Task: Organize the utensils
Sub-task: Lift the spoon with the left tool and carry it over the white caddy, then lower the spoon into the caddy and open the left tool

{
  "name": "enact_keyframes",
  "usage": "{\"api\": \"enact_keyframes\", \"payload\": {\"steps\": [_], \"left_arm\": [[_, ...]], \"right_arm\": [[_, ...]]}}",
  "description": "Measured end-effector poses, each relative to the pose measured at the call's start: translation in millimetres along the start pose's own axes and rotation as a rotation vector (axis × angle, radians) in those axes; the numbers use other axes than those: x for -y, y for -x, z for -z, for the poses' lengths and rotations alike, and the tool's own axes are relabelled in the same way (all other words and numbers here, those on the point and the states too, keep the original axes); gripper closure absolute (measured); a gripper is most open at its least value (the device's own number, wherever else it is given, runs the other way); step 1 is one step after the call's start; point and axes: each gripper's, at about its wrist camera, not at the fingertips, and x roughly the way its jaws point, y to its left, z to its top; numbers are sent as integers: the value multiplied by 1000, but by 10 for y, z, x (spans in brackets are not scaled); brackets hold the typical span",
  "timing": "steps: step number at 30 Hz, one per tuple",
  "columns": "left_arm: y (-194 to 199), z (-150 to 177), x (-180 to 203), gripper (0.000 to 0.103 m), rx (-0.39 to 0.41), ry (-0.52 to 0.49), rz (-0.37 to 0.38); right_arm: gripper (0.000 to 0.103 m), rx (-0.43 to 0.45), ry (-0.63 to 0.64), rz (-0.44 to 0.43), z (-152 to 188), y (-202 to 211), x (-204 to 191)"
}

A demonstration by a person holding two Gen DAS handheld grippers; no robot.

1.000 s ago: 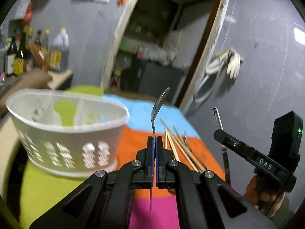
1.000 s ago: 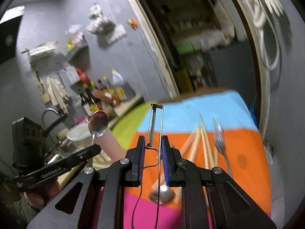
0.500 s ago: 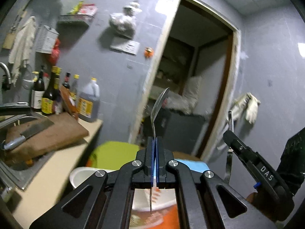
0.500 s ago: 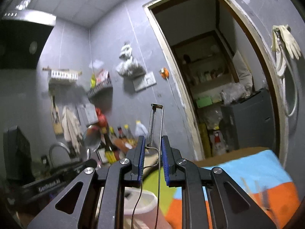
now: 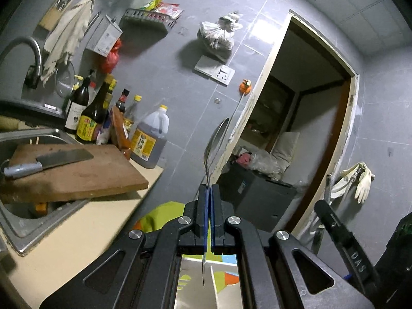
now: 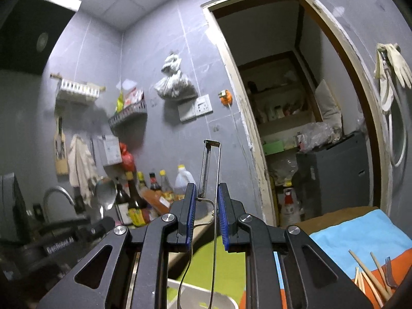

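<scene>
Both wrist views tilt up, sharing doorway (image 5: 303, 139) (image 6: 291, 128), apparently side by side.

Spoon (image 5: 215, 144): metal, held upright, bowl on top and seen edge-on, handle tip hanging over the white utensil holder (image 5: 226, 285) (a divider wall shows inside it). Peeler (image 6: 209, 170): wire-frame, steel, upright, serrated blade on top, handle wires trailing down above the holder's rim. Chopsticks (image 6: 367, 276) and fork (image 6: 390, 273): lying on the cloth, well right of the holder.
</scene>
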Motion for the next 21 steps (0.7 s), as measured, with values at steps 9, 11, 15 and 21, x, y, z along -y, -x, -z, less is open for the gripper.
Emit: {"api": "enact_keyframes", "payload": {"steps": [9, 11, 15, 21], "left_arm": [[10, 150, -53, 103, -36, -14, 24], [6, 184, -54, 103, -45, -20, 23], [23, 250, -7, 103, -52, -66, 7], [41, 317, 22, 103, -63, -89, -7]], "right_arm": [[88, -54, 32, -15, 262, -61, -20], [88, -73, 34, -23, 306, -67, -16], [88, -92, 38, -24, 346, -65, 3], [88, -118, 36, -26, 398, -59, 33]]}}
